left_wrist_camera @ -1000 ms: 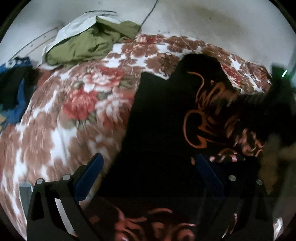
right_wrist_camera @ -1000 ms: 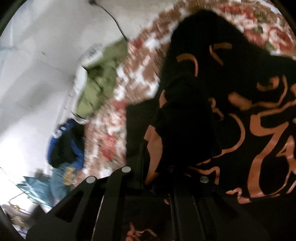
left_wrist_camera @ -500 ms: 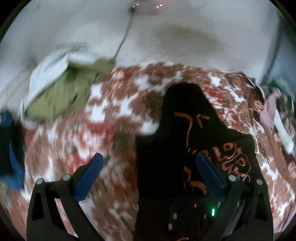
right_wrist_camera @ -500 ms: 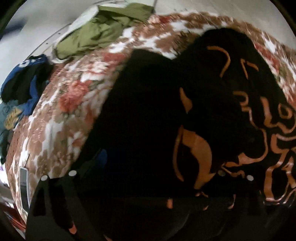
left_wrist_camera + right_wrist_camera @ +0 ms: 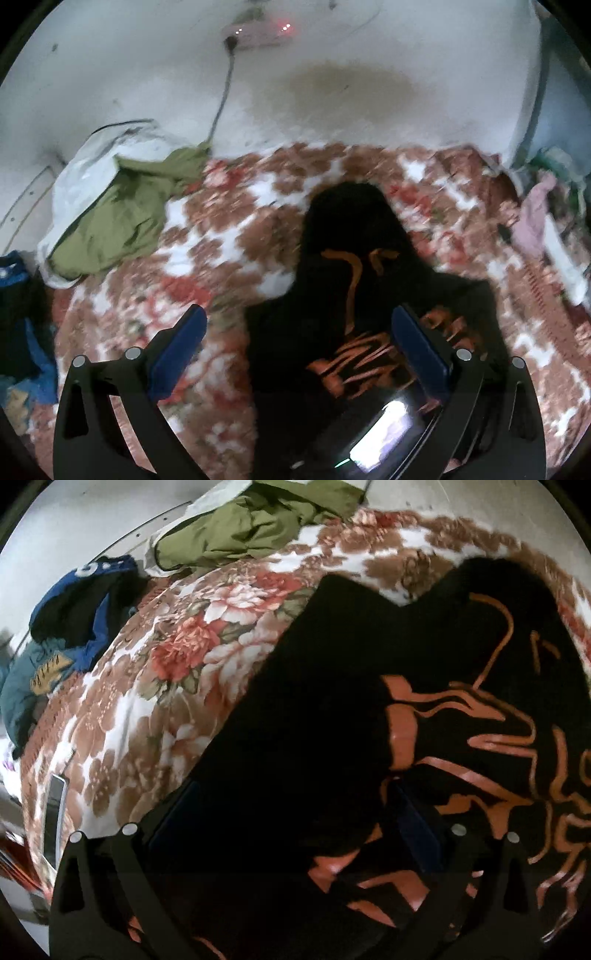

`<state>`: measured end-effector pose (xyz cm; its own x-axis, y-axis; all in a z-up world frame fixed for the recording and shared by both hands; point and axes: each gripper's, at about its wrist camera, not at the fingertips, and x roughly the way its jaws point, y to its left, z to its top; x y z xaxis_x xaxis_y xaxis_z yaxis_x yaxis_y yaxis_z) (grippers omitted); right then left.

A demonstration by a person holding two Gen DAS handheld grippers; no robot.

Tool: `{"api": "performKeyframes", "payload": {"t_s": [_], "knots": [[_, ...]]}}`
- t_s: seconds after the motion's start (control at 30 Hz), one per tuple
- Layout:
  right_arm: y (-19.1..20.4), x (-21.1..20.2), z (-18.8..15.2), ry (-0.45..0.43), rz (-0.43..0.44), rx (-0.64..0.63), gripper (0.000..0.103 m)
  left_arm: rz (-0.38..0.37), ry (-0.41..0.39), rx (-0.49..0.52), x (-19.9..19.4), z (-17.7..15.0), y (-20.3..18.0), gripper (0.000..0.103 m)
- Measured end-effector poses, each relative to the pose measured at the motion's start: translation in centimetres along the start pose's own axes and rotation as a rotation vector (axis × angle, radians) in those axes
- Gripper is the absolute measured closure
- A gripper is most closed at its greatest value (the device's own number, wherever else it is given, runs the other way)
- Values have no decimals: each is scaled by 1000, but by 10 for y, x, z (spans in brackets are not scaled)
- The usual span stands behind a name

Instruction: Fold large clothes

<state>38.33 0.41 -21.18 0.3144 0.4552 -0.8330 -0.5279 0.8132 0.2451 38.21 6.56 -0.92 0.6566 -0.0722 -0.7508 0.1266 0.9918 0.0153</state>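
Observation:
A black garment with orange print (image 5: 351,280) lies on a floral bedspread (image 5: 207,251). In the left wrist view my left gripper (image 5: 299,339) is open and empty, raised above the garment's near part, blue pads wide apart. In the right wrist view the garment (image 5: 332,709) fills the middle and right. My right gripper (image 5: 295,834) is open, low over the black cloth, with a fold of the cloth lying between its fingers. The back of the right gripper, with a lit screen (image 5: 384,432), shows at the bottom of the left wrist view.
An olive green garment on white cloth (image 5: 110,218) lies at the bed's far left corner, also in the right wrist view (image 5: 251,520). Blue and teal clothes (image 5: 62,627) hang at the left edge. Pink cloth (image 5: 532,221) lies at the right. A white wall with a cable (image 5: 221,92) stands behind.
My right gripper has opened and let go of the bunched black cloth, and now sits low over the garment. My left gripper has lifted and tilted up toward the wall.

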Motion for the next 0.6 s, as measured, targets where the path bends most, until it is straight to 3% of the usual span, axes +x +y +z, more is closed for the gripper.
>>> {"api": "performKeyframes", "payload": {"t_s": [0.17,0.23,0.27,0.33,0.43,0.47,0.6], "knots": [[-15,-88,-3,-150,89,131,5,126,54,-77,0,-24,41,5],[-33,-120,-2,-184,96,187,5,149,90,-78,7,-32,41,5],[-43,-131,-1,-190,62,201,5,136,124,-79,14,-35,37,5],[-77,-154,0,-185,-119,240,5,48,197,-69,36,-45,15,5],[-120,-164,-4,-160,-383,256,5,15,245,-64,75,-62,-28,5],[-142,-158,-8,-104,-489,269,5,-1,259,-67,86,-68,-41,5],[-199,-124,-32,23,-580,387,5,-2,300,-26,129,-92,-88,5]]}}
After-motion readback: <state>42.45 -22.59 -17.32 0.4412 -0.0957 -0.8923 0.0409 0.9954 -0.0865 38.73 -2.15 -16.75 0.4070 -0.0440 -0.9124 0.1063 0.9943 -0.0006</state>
